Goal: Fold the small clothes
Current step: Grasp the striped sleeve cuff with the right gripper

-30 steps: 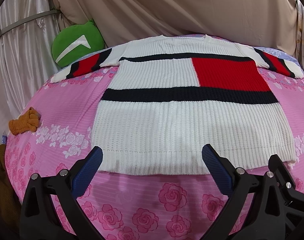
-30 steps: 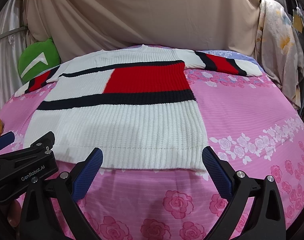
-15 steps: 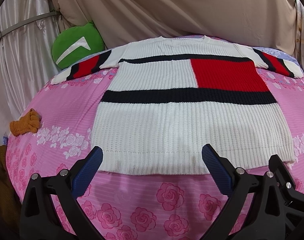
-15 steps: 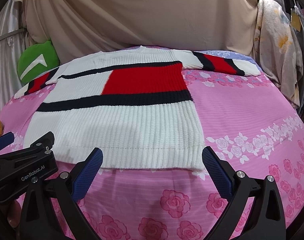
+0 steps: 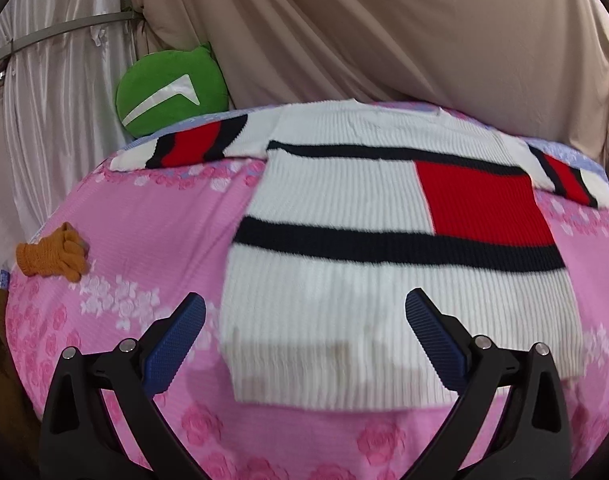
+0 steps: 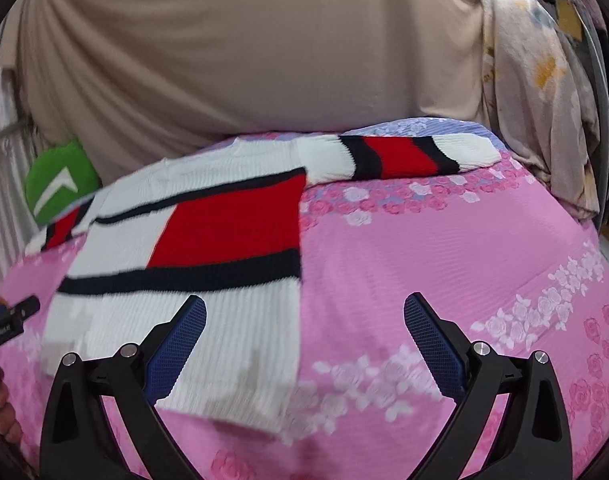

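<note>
A white knit sweater (image 5: 344, 200) with black stripes and a red block lies flat on a pink rose-print bed sheet (image 5: 152, 220), sleeves spread to both sides. My left gripper (image 5: 304, 320) hovers open above the sweater's lower left hem, nothing between its blue pads. In the right wrist view the same sweater (image 6: 192, 264) fills the left half, its right sleeve (image 6: 400, 156) stretched out at the back. My right gripper (image 6: 304, 320) is open over the sweater's right side edge and holds nothing.
A green round cushion (image 5: 172, 96) leans at the back left against beige drapes. An orange knit glove (image 5: 52, 258) lies near the bed's left edge. Floral cloth (image 6: 536, 100) hangs at the right. The other gripper's body and a hand (image 6: 4, 400) show at far left.
Both grippers have moved apart, the left one leftward and the right one rightward, so the sweater shifted sideways in each view. Both stay open. The sweater has not moved.
</note>
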`<action>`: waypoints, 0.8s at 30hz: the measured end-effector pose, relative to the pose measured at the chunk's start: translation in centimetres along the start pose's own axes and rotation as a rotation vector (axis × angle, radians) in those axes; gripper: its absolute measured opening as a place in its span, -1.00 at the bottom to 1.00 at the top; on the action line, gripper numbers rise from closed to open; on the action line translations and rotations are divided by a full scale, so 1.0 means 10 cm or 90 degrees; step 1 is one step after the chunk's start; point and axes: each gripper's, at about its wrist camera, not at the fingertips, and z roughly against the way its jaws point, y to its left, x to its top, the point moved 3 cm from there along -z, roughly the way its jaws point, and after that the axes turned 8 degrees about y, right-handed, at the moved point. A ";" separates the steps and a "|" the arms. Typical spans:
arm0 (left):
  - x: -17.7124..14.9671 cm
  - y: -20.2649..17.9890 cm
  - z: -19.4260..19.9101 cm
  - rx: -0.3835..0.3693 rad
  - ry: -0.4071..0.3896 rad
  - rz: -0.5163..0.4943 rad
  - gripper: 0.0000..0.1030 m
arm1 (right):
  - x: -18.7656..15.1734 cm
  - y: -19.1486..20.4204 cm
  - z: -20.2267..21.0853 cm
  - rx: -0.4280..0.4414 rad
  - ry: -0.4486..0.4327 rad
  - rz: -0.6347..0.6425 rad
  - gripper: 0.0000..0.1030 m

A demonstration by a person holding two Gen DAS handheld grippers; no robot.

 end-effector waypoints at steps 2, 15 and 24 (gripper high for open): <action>0.19 0.10 -0.03 -0.004 -0.012 0.019 0.90 | 0.31 -0.42 -0.08 0.007 -0.026 -0.067 0.90; 1.15 0.11 -0.50 0.003 -0.070 0.020 0.90 | 1.78 -2.50 -1.48 -0.008 -0.055 -0.310 0.58; 1.31 -0.17 -0.95 0.039 -0.074 -0.019 0.90 | 1.94 -3.06 -2.47 0.018 -0.042 -0.465 -0.19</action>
